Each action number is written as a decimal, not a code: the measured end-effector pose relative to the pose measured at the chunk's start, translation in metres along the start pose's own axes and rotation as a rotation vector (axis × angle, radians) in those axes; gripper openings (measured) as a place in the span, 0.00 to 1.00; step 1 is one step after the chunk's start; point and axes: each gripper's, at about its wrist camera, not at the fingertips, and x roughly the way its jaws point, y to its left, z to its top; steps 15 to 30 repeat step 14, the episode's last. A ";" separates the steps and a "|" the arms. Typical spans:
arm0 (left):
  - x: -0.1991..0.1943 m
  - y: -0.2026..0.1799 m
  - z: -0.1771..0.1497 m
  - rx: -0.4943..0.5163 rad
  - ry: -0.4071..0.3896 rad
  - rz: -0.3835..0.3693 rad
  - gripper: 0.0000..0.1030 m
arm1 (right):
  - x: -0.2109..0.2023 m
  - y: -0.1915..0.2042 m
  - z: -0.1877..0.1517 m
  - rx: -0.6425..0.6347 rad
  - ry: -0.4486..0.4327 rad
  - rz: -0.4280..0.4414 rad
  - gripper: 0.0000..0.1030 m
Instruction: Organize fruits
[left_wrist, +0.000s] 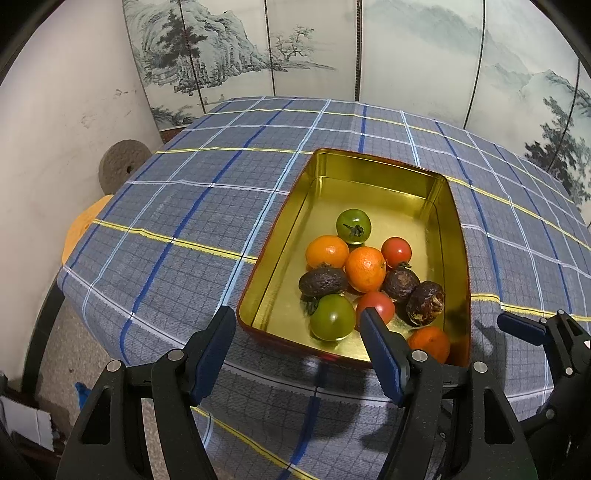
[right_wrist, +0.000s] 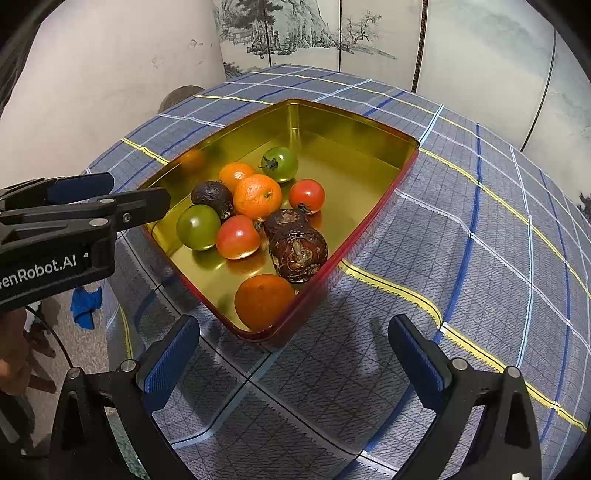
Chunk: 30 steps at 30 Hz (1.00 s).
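The left gripper (left_wrist: 297, 326) was spread wide and held nothing; its blue ribbed pads (left_wrist: 380, 354) hung over the near end of the tin (left_wrist: 450, 221). The right gripper (right_wrist: 293, 345) was likewise parted and empty, poised above the cloth just short of the tin's near corner.

The tin was a shallow rectangular tray with rounded corners, gold and mirror-bright inside, red along its outer wall. It rested on the surface, which was covered by a woven blue-grey plaid cloth (left_wrist: 184, 206) crossed by white, dark-blue and yellow lines. In the left wrist view its long axis ran away from the camera, tilting slightly left toward the painted folding screen (left_wrist: 406, 55).

All the fruit lay clustered in the near half of the tin:
- two green tomatoes, one (left_wrist: 353, 226) farthest back with its dried stem facing the camera, one (left_wrist: 332, 316) near the front;
- two glossy red tomatoes (left_wrist: 396, 251) (left_wrist: 382, 304);
- two pebbled mandarins touching side by side at the centre (left_wrist: 327, 252) (left_wrist: 365, 268), and a third (right_wrist: 264, 301) alone in the near corner against the wall;
- three dark, wrinkled, brown-purple fruits, one (left_wrist: 322, 282) to the left and two (left_wrist: 400, 284) (left_wrist: 424, 302) touching on the right.

The far half of the tin showed only reflective metal.
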 end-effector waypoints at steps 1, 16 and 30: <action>0.000 0.000 0.000 0.001 0.000 0.000 0.68 | 0.000 0.000 0.000 0.000 0.000 0.000 0.98; -0.002 -0.003 -0.001 0.012 0.000 -0.015 0.68 | 0.000 0.000 0.000 0.000 -0.001 0.001 0.98; -0.002 -0.003 -0.001 0.012 0.000 -0.015 0.68 | 0.000 0.000 0.000 0.000 -0.001 0.001 0.98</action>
